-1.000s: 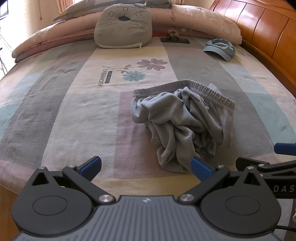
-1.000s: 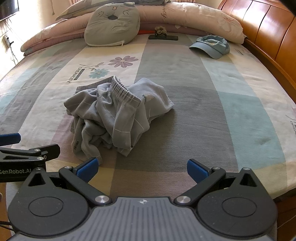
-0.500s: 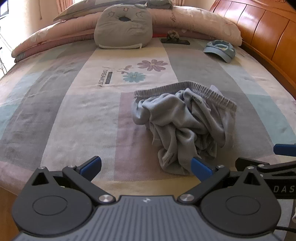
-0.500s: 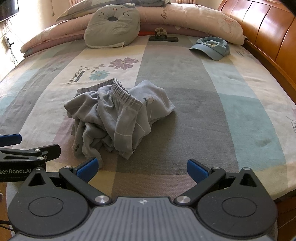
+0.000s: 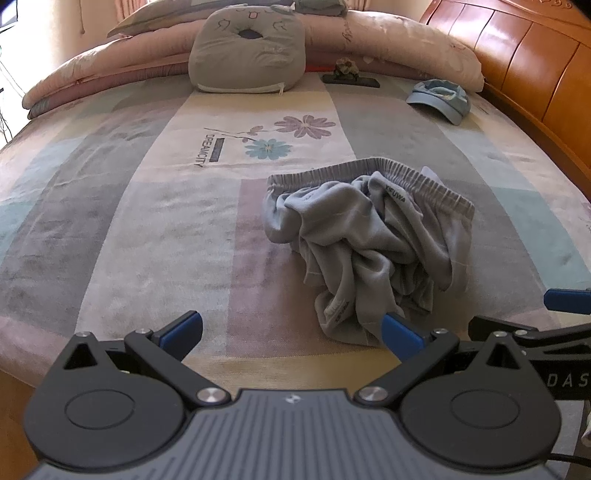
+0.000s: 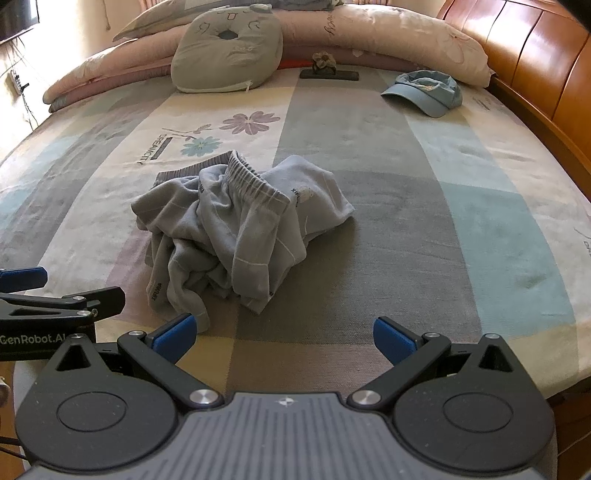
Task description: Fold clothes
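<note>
Bright daylight frm left, fisheye-warped edges

Your grey sweatpants (image 5: 369,236) (image 6: 236,229) lay crumpled in a loose heap on the bed (image 5: 147,206), elastic waistband uppermost, unfolded, near its front edge.

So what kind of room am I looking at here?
Most likely a home bedroom: a bed with a patchwork bedspread, pillows and a rolled quilt at its far end, and a wooden headboard along the right. Crumpled grey shorts lie on it.
</note>
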A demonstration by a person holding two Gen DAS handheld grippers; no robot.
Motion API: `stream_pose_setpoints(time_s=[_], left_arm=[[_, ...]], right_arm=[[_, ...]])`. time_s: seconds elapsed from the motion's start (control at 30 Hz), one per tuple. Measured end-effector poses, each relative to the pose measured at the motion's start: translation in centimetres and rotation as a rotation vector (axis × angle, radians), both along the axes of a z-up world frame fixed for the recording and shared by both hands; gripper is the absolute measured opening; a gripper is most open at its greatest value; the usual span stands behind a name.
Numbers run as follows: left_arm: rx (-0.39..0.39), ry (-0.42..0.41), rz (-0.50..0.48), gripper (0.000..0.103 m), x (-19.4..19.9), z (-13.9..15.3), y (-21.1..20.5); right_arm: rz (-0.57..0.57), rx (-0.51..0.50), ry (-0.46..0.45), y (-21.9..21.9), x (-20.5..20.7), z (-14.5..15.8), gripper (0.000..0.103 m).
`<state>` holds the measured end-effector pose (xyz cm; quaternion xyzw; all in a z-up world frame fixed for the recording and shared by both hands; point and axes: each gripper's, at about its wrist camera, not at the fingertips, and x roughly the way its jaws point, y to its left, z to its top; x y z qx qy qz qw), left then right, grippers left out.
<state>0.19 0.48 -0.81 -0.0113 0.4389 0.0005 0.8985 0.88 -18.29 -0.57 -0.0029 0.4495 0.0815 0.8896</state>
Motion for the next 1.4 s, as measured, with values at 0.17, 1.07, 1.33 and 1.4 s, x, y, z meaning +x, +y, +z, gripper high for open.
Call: stream_pose_setpoints(time_s=[0.17, 1.07, 1.33, 1.4], left_arm=[[-0.006, -0.001, 0.001, 0.102, 0.0, 0.0, 0.1], [0.011, -0.049, -0.061, 0.102, 0.7, 0.4, 0.1], [-0.030, -0.082, -0.113, 0.102, 1.0, 0.1, 0.3], [-0.034, -0.064, -0.117, 0.102, 1.4, -0.1, 0.3]], right_arm=[[0.001, 0.001, 0.000, 0.0, 0.0, 0.0, 0.103], [0.125, 0.128, -0.132, -0.6, -0.6, 0.9, 0.103], [0.210, 0.062, -0.151, 0.0, -0.8, 0.9, 0.103], [0.219, 0.060, -0.146, -0.1, -0.6, 1.0, 0.103]])
